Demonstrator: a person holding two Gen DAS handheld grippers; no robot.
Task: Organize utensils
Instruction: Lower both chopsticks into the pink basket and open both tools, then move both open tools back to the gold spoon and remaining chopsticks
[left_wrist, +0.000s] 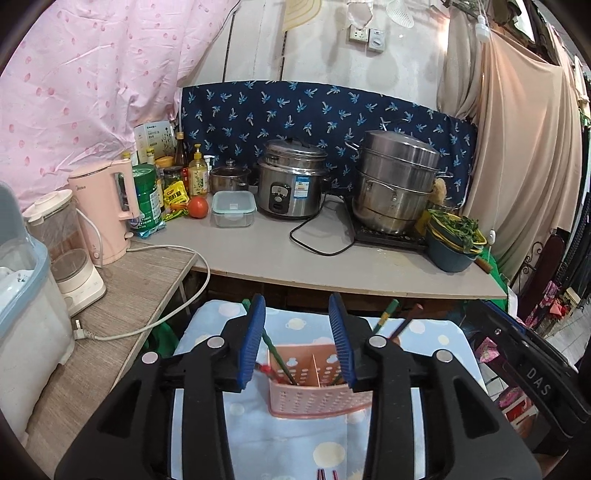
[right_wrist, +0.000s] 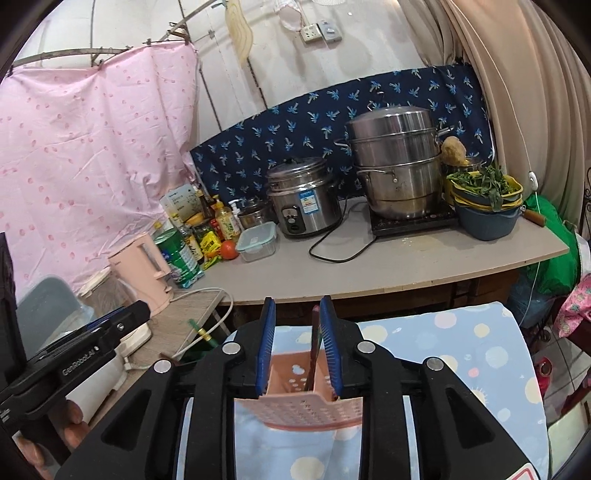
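Observation:
A pink perforated utensil holder (left_wrist: 314, 391) stands on a blue dotted cloth (left_wrist: 280, 435). Several chopsticks stand in it: a green one (left_wrist: 275, 350) leans in its left compartment, and two more (left_wrist: 388, 317) stick out on the right. My left gripper (left_wrist: 297, 306) hangs over the holder, open, with no pad pressing on anything. In the right wrist view my right gripper (right_wrist: 297, 306) is open above the same holder (right_wrist: 303, 402). A dark red chopstick (right_wrist: 314, 343) stands between its jaws, close to the right pad and clear of the left one.
Behind is a grey counter (left_wrist: 280, 258) with a rice cooker (left_wrist: 290, 188), a steamer pot (left_wrist: 395, 184), a black cord (left_wrist: 317, 240), a lidded food box (left_wrist: 233, 208), a tomato (left_wrist: 198, 207) and a basin of greens (left_wrist: 454, 236). A pink kettle (left_wrist: 107, 210) stands on the left.

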